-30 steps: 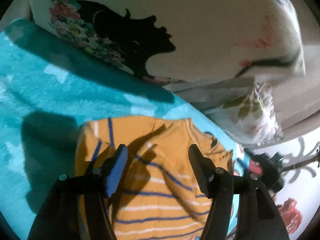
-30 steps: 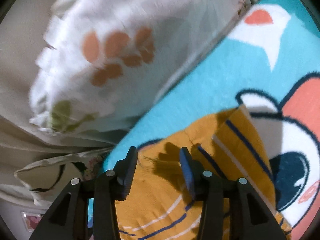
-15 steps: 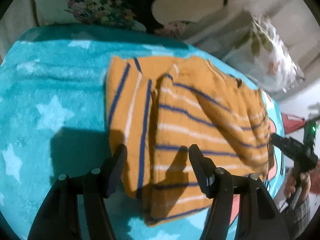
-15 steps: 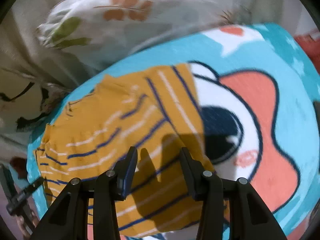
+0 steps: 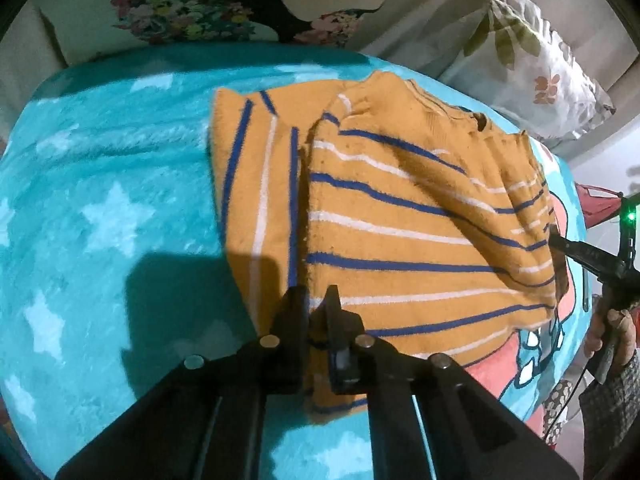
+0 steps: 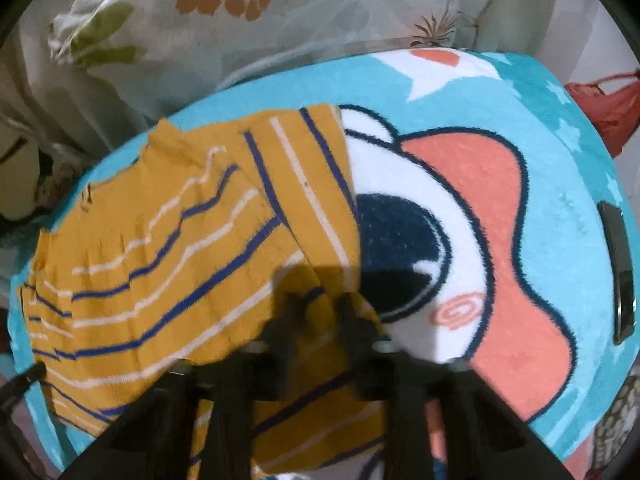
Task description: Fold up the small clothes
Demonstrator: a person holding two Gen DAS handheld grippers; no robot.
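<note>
Sweater (image 5: 400,216) lies flat on blanket (image 5: 100,208); left gripper (image 5: 318,308) and right gripper (image 6: 316,312) have just closed, jaws clenched on its near hem corners, evidently to lift the hem for folding.

Pillows (image 5: 532,60) crowd the far edge; blanket (image 5: 100,200) beside seems open.

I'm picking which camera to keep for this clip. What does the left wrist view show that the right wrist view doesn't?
Only the left wrist view: white stars on the turquoise fleece blanket, a flowered cushion, the right tongs in a person's hand.

Only the right wrist view: the blanket's coral and white cartoon figure whole, and a red bag.

Both: the orange knit sweater with blue and white stripes, the leaf-print pillow, and tongs pinching the sweater.
</note>
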